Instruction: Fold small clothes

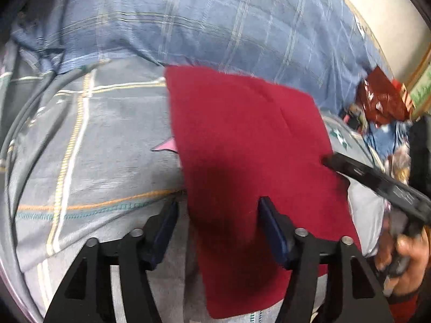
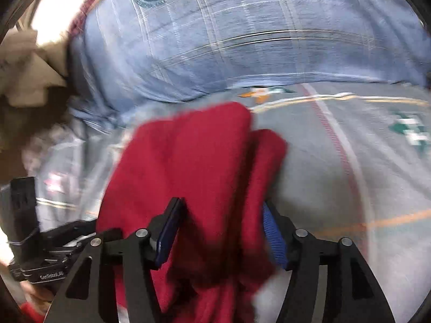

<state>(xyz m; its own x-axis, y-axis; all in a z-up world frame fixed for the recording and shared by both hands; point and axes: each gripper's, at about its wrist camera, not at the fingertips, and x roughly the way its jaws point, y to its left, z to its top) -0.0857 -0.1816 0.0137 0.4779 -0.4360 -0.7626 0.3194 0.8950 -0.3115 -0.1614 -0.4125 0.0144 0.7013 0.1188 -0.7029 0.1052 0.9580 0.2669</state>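
Cloth (image 1: 250, 167) is spread on bedsheet (image 1: 107, 134), red, running 11 to 6 o'clock in left view. Left gripper (image 1: 218, 231) is seen wide open, nothing held; right gripper (image 2: 221, 231) open too, cloth bunched between fingers, grip not confirmed. Edges should be aligned before closing, fold pulled flat w/o dragging sheet.

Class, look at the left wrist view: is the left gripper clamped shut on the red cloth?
No: the left gripper stands open, its two blue pads wide apart, with the red cloth lying loosely between them on the patterned bedsheet.
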